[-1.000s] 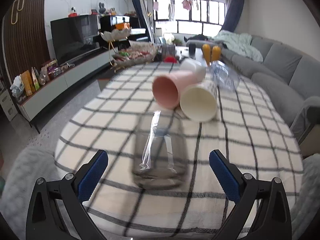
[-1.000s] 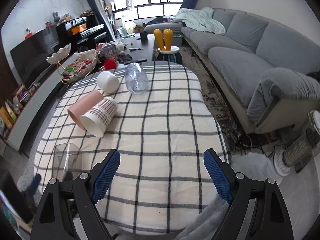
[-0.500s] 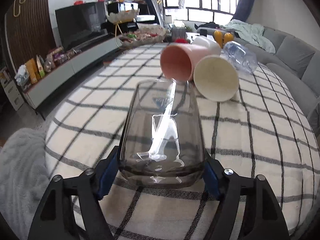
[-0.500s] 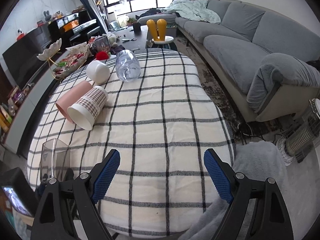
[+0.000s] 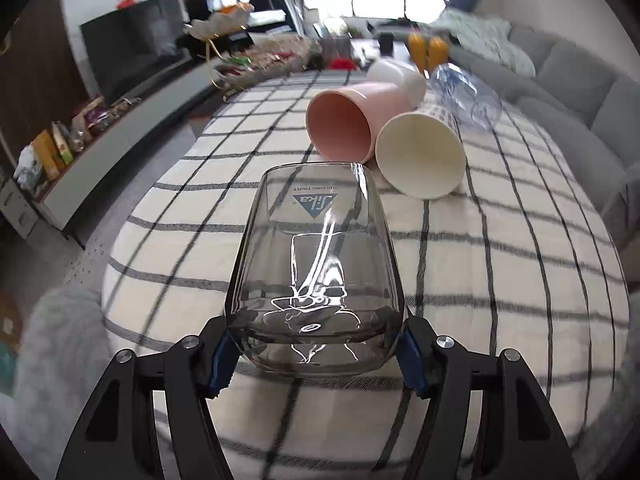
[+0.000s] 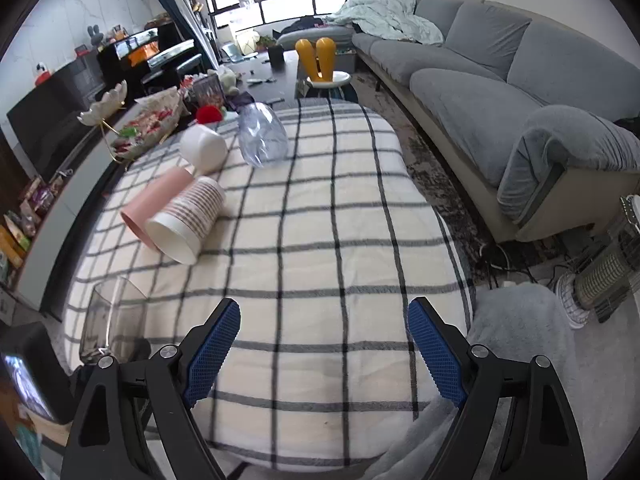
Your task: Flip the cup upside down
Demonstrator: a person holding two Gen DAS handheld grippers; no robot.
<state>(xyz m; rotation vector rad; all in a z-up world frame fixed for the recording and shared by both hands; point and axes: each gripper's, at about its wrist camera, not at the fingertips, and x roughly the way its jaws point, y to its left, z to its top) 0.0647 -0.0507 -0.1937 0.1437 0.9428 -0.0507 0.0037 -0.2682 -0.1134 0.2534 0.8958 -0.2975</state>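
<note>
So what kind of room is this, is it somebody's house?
Most likely a home living room. A long grey sofa runs along one side, a big TV stands on a low cabinet opposite, and the cups lie on a table with a checked cloth.

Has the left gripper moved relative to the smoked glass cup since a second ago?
Yes. The left gripper has come forward toward the pink cup and shut on the smoked glass cup, which previously stood untouched ahead of its open fingers.

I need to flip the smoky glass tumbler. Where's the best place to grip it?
Across the wide lower body of the glass tumbler, coming in level from the table's near edge, as the left gripper does. Its walls narrow toward the rim, so the base offers the firmest purchase.
</note>
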